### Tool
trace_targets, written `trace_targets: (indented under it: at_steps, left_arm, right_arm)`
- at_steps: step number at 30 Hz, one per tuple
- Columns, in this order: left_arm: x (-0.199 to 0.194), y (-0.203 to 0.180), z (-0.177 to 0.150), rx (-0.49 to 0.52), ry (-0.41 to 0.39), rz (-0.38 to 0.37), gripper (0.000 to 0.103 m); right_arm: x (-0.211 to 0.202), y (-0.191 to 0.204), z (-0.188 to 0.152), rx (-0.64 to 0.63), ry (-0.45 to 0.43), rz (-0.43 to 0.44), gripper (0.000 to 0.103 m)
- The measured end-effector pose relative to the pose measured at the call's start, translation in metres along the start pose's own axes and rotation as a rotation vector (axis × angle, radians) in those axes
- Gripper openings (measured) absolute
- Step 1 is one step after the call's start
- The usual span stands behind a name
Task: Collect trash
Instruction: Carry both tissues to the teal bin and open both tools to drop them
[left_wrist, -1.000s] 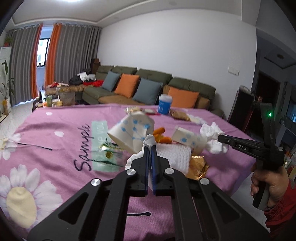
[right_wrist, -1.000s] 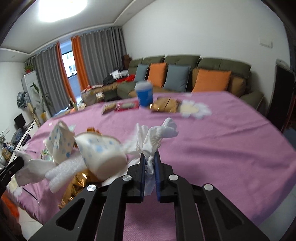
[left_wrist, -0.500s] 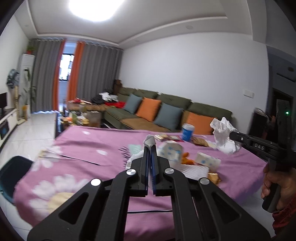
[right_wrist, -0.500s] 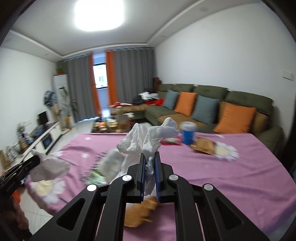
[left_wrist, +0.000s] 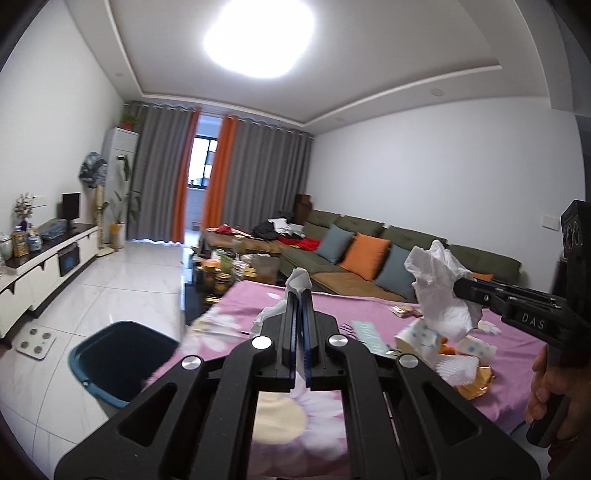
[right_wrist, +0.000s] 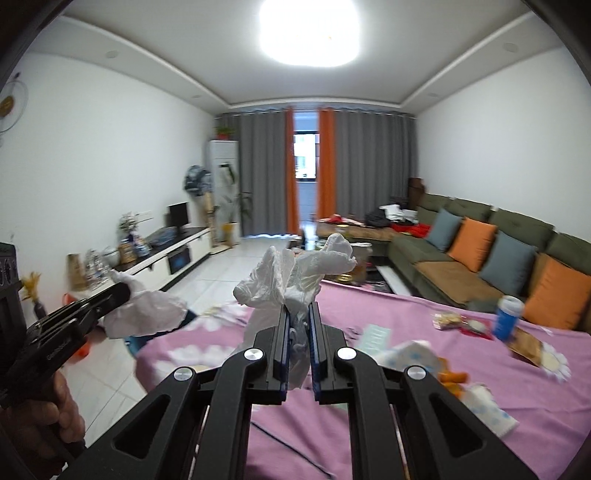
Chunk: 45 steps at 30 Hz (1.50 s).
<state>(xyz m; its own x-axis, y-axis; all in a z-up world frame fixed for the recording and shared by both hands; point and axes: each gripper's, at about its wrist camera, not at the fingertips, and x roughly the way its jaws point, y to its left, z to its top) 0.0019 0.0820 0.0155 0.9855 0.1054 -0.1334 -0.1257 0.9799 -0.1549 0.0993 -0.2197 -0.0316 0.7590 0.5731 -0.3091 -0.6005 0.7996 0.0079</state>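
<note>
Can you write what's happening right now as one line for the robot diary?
left gripper: shut on small tissue | right gripper: shut on big tissue | blue bin: on floor | table trash: remaining

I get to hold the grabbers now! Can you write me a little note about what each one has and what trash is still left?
Left gripper: shut on a white tissue.
Right gripper: shut on a crumpled white tissue.
The blue bin stands on the floor by the table's corner; nothing dropped in yet.
Left on the pink tablecloth: dotted paper cups, gold wrapper, snack packets, blue cup.
Next, probably: drop both tissues in the bin.
</note>
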Motion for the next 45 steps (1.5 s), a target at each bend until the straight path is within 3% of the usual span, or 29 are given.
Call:
trace_targets:
  at_steps: [11, 22, 28, 33, 45]
  left_arm:
    - [-0.045, 0.039, 0.013, -0.019, -0.057, 0.129, 0.003]
    - [-0.066, 0.098, 0.023, -0.032, -0.068, 0.281, 0.003]
    - [-0.043, 0.125, 0.025, -0.046, -0.028, 0.32, 0.003]
    - [0.011, 0.144, 0.022, -0.053, 0.019, 0.342, 0.003]
    - [0.102, 0.205, -0.009, -0.144, 0.15, 0.392, 0.003]
  right_arm:
    - [0.027, 0.057, 0.015, -0.083, -0.006, 0.146, 0.008]
    - [0.09, 0.11, 0.037, -0.145, 0.052, 0.298, 0.008]
    - [0.148, 0.135, 0.041, -0.154, 0.145, 0.374, 0.009]
    - [0.191, 0.157, 0.041, -0.156, 0.229, 0.417, 0.009]
    - [0.277, 0.21, 0.024, -0.212, 0.409, 0.437, 0.009]
